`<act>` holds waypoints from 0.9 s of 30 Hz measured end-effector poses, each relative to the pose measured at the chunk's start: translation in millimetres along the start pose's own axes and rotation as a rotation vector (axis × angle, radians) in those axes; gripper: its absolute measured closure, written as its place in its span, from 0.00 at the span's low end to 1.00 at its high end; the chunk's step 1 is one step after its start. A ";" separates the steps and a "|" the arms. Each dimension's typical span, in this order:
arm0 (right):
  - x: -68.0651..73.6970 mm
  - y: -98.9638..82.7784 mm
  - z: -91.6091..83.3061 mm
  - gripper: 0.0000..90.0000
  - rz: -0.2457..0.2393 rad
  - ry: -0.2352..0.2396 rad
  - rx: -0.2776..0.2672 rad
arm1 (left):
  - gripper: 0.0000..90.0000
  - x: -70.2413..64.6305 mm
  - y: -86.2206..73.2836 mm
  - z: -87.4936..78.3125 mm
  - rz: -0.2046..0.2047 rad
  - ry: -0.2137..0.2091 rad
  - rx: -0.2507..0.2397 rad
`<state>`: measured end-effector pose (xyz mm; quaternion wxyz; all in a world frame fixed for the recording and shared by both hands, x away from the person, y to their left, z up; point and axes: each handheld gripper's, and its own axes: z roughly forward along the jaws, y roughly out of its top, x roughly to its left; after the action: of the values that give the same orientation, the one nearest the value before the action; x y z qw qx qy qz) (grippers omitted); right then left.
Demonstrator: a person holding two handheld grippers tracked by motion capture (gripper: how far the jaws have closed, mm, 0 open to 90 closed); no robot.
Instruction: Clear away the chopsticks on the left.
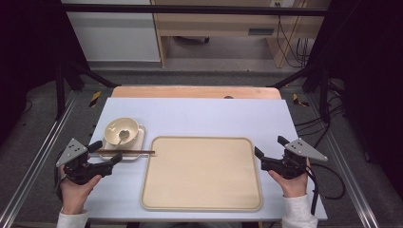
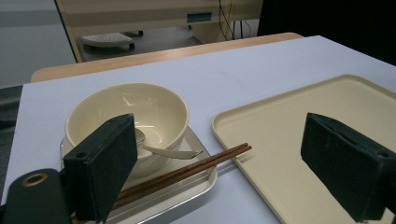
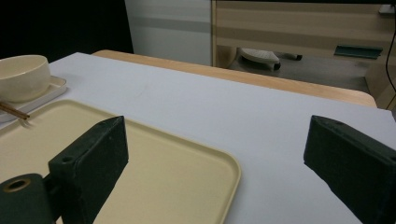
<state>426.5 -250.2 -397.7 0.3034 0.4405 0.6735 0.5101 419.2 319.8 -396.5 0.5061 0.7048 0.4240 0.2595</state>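
Observation:
A cream bowl (image 1: pixel 121 130) (image 2: pixel 140 109) (image 3: pixel 21 74) with a spoon (image 1: pixel 122 137) (image 2: pixel 159 150) in it stands on a small metal tray (image 1: pixel 140 140) (image 2: pixel 196 184) at the table's left. Brown chopsticks (image 1: pixel 127 152) (image 2: pixel 187 170) (image 3: pixel 11 111) lie across that tray's front, their tips reaching over the large beige tray (image 1: pixel 202 173) (image 2: pixel 303 121) (image 3: pixel 154 168). My left gripper (image 1: pixel 105 153) (image 2: pixel 224 177) rests open at the left, just short of the small tray. My right gripper (image 1: pixel 268 148) (image 3: pixel 215 163) is open by the beige tray's right edge, nothing between its jaws.
The white table top (image 1: pixel 199 114) sits on a wooden board whose far edge (image 1: pixel 195 91) shows. Black frame posts (image 1: pixel 61 71) stand at both sides. Beyond the table are a wooden desk (image 1: pixel 223 23) and hanging cables (image 1: pixel 294 42).

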 end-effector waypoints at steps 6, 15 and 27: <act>1.4 0.0 0.2 0.08 0.001 0.001 0.007 | 0.12 2.0 -1.1 -1.6 0.009 -0.005 -0.003; 2.5 -0.4 1.4 0.08 -0.006 0.002 0.018 | 0.12 12.7 -4.0 -12.3 0.025 -0.007 -0.007; 2.9 -0.4 -0.2 0.08 -0.005 -0.002 0.020 | 0.12 34.9 -21.5 -19.7 0.046 0.006 0.098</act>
<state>424.9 -247.8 -397.9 0.3009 0.4426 0.6793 0.5020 413.9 362.3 -411.9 0.4637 0.7374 0.4214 0.2524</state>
